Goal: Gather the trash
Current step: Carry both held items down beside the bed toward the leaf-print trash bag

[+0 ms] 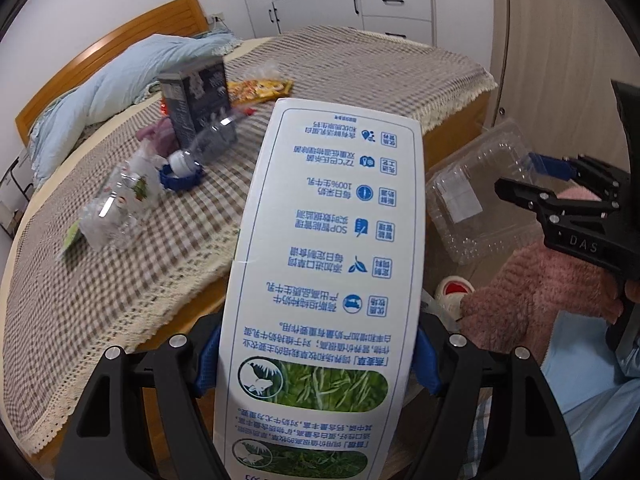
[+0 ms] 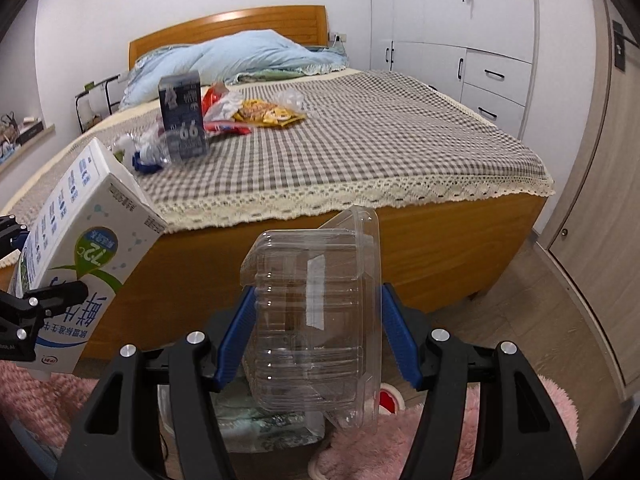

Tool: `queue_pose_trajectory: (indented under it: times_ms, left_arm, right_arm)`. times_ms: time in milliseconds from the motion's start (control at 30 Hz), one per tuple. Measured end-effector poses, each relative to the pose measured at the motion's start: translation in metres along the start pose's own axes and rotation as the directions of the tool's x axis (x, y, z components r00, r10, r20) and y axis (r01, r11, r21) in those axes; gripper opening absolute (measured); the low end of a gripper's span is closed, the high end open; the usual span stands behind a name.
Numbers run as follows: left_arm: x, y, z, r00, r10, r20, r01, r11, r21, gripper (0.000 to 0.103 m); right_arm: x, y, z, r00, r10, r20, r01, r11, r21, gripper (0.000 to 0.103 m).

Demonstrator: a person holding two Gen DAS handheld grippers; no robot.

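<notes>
Beyond the left gripper [image 1: 316, 356], up and to its left, a checked bedspread [image 1: 120, 280] carries the uncollected trash: a crumpled clear bottle [image 1: 116, 208] nearest, then a second clear bottle [image 1: 208, 144] lying with its white cap toward a blue ring [image 1: 180, 178], a dark carton [image 1: 196, 108] standing upright behind it, and a yellow snack wrapper [image 1: 260, 90] farther back. The left gripper itself is clamped on a white milk carton [image 1: 328, 264], its blue pads [image 1: 426, 364] pressing both sides of the carton, which rises tilted straight ahead of the fingers and fills the middle of the left wrist view. To the right of that carton the right gripper [image 1: 532, 168] holds a clear plastic clamshell box [image 1: 476, 200] out over the floor beside the bed's wooden frame [image 2: 440, 248]. In the right wrist view the right gripper [image 2: 316, 336] grasps the clamshell box [image 2: 316, 320] between its blue fingers [image 2: 236, 336], the box tipped on its side just ahead of them, with the milk carton [image 2: 80, 248] off to its left and a pink fluffy rug [image 2: 400, 440] below. Farther right stand white drawers [image 2: 492, 80].
</notes>
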State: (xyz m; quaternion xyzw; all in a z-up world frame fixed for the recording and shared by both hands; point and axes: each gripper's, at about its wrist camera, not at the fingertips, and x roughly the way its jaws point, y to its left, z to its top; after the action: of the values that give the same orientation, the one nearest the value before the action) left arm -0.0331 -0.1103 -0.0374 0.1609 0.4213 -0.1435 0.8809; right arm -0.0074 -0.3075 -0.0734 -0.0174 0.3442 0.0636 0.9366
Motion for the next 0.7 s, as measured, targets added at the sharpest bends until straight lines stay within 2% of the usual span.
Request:
queue_pose_trajectory:
  times_ms: [267,700]
  left_arm:
    - [0.032,-0.004,-0.014,0.998,-0.025,-0.052,0.026,1.0,0.011,0.072]
    - [0.072,-0.013,-0.033,0.995,-0.035,-0.09,0.04,0.998,0.054,0.072]
  right_arm:
    - [0.014,0.004,-0.011,0.999,-0.034,-0.036,0.032,0.999,-0.039,0.06]
    - [0.04,0.004,-0.024,0.993,-0.063,-0.096,0.057,0.996,-0.061,0.06]
